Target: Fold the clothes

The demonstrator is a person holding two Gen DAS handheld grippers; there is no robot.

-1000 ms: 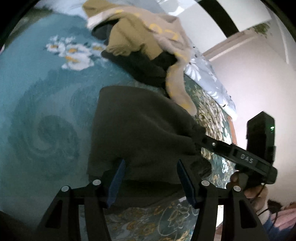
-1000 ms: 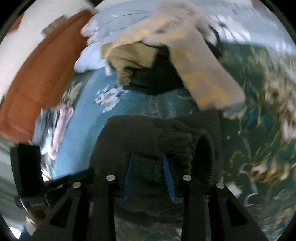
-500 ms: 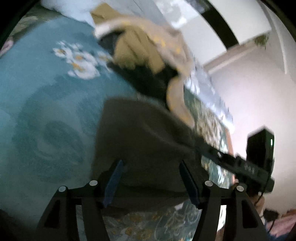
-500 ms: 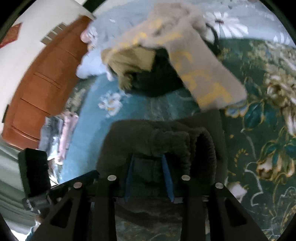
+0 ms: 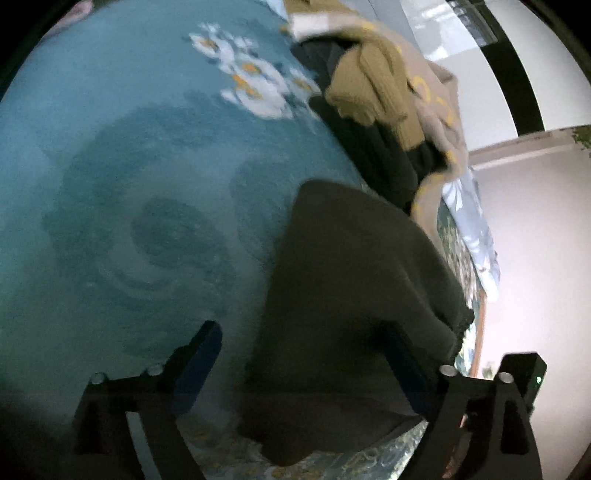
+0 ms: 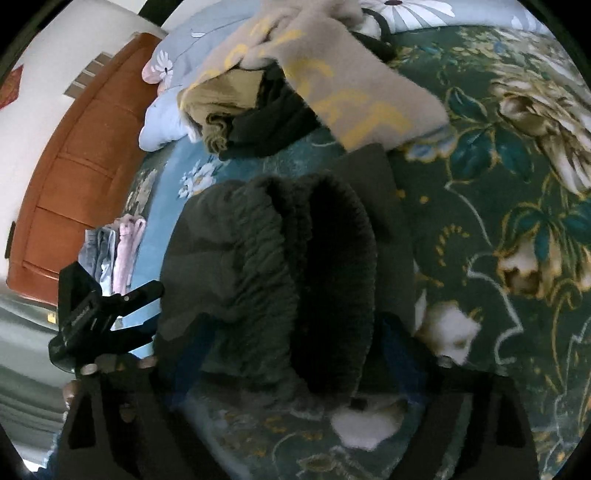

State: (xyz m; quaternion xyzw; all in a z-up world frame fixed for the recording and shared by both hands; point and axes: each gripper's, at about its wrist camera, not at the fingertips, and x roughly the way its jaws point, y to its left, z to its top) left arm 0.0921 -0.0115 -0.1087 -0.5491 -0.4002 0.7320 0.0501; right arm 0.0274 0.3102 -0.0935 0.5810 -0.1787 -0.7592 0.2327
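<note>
Dim indoor light, seemingly from a window (image 5: 454, 22) beyond the bed's (image 5: 110, 155) far edge; motion blur softens the left view, fisheye corners black.

a teal floral bedspread (image 5: 122, 192), a pale blue pillow (image 6: 162, 122) and an orange-brown wooden door (image 6: 70, 166).

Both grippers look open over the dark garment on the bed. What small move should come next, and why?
Probably lift both clear. The left gripper and right gripper have just been opening, and the dark garment lies folded between unclamped pads on the bedspread.
</note>
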